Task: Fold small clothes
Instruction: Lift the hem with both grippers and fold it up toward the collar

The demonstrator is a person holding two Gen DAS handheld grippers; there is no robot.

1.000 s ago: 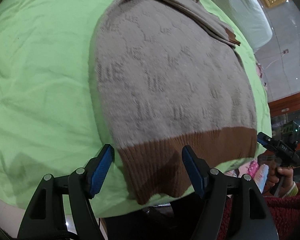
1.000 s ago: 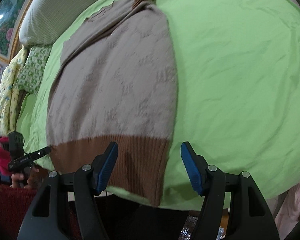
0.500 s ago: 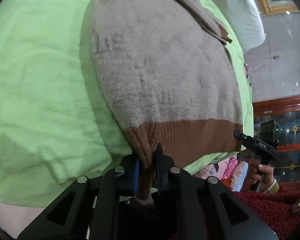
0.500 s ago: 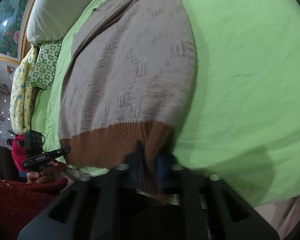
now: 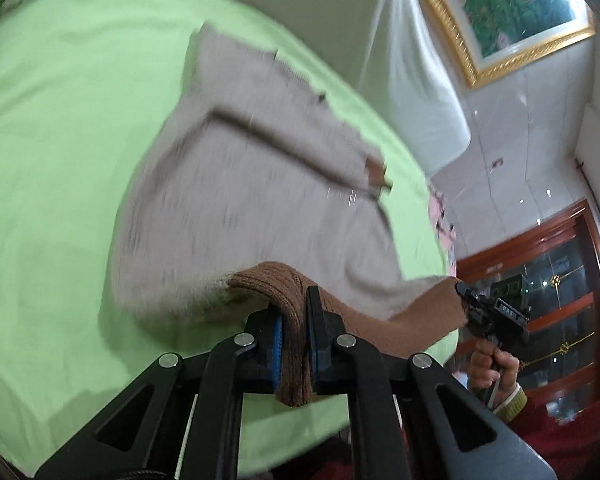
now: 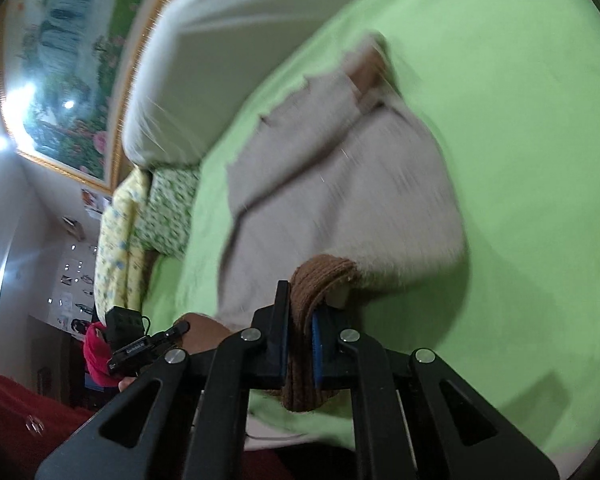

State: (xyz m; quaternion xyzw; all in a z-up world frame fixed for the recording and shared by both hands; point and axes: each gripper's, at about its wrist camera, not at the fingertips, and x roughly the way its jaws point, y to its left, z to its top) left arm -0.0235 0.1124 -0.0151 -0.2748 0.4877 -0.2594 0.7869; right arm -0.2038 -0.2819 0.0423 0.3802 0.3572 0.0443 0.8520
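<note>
Bed with green sheet (image 5: 52,152) fills both wrist views; white headboard (image 5: 340,20) and framed painting (image 5: 512,4) beyond.

Beige knit sweater (image 5: 236,200) lies on the sheet, its brown ribbed hem (image 5: 288,300) raised off the near edge of the bed.

Left gripper (image 5: 294,332): jaws have just been closing and are clamped on one hem corner, rib bunched between the pads.

Right gripper (image 6: 300,336): the same at the other corner, jaws pressed on the brown rib.

Risks, judged: thick rib could creep out of one pinch, dropping a corner. Uneven carry would skew the fold. Folded sleeve (image 5: 280,136) on top may slide and bunch.
</note>
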